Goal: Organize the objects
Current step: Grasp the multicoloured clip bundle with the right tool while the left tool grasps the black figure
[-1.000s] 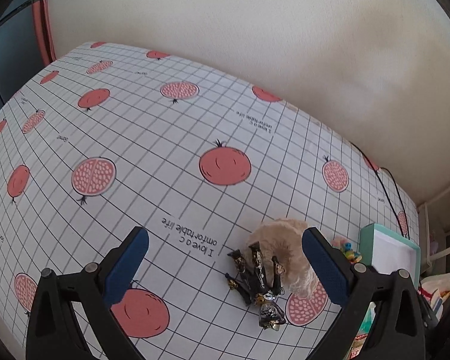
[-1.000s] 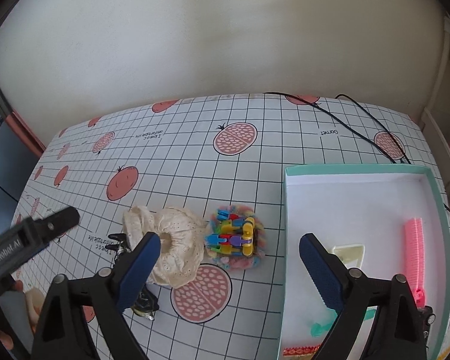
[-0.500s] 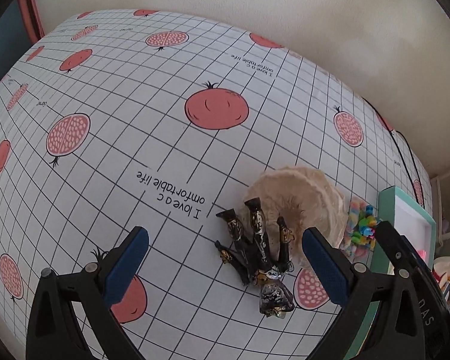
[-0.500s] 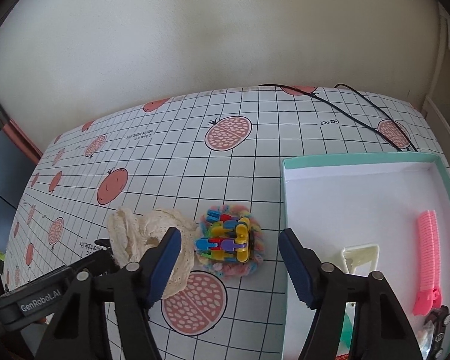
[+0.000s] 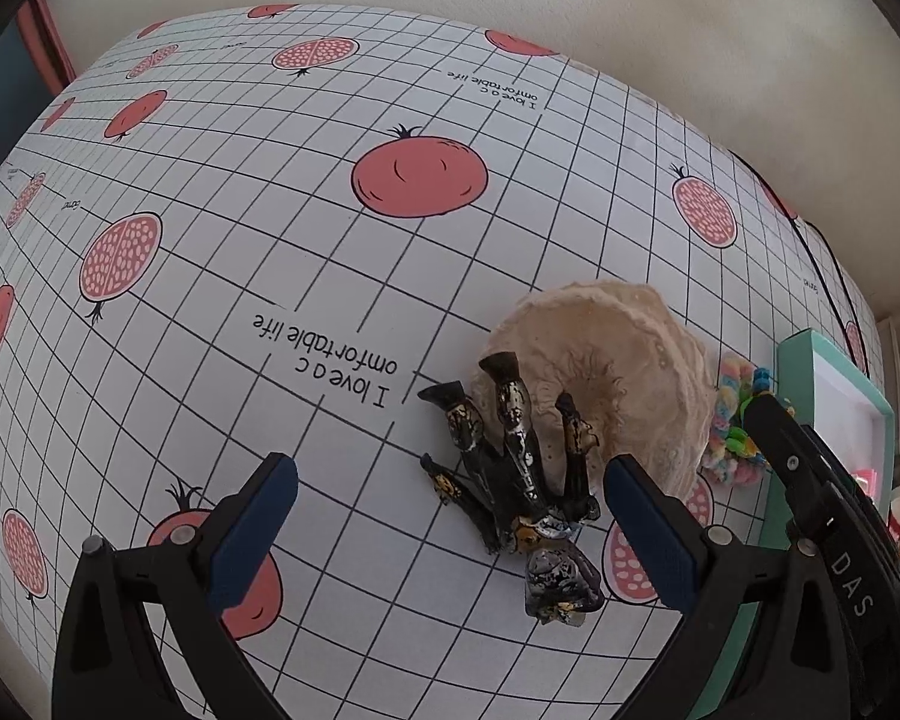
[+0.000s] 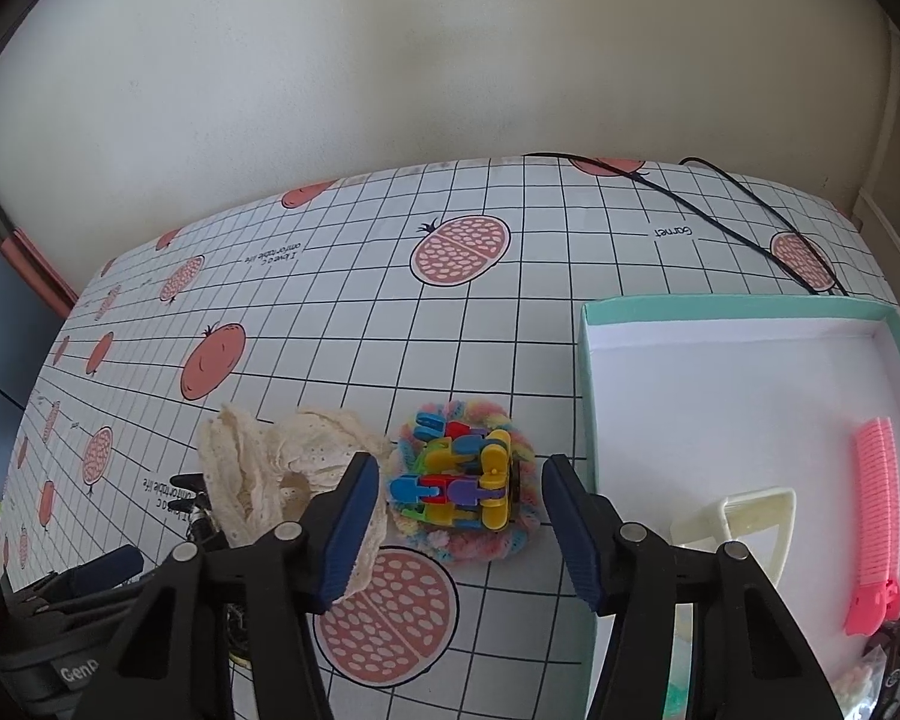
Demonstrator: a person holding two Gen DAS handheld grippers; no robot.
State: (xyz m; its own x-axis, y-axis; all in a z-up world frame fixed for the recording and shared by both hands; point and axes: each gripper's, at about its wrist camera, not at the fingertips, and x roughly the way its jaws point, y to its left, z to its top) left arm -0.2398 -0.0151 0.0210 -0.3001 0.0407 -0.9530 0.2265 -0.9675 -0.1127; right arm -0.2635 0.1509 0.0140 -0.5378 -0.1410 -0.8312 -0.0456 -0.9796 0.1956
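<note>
A black and gold claw hair clip (image 5: 522, 480) lies on the pomegranate tablecloth, partly on a cream lace scrunchie (image 5: 624, 384). My left gripper (image 5: 450, 516) is open, its blue pads either side of the clip, just above it. In the right wrist view a rainbow fuzzy scrunchie with small coloured clips (image 6: 462, 486) lies between the cream scrunchie (image 6: 276, 468) and the teal box (image 6: 588, 372). My right gripper (image 6: 462, 534) is open and empty, its pads flanking the rainbow scrunchie.
The teal box holds a pink comb (image 6: 876, 516), a cream triangular clip (image 6: 744, 528) and small items in its near corner. A black cable (image 6: 708, 210) runs along the table's far right. A wall stands behind the table. The right gripper's arm (image 5: 822, 504) shows beside the left one.
Both grippers have moved closer to the table. The left now frames the black clip. The right has narrowed its opening around the rainbow scrunchie.
</note>
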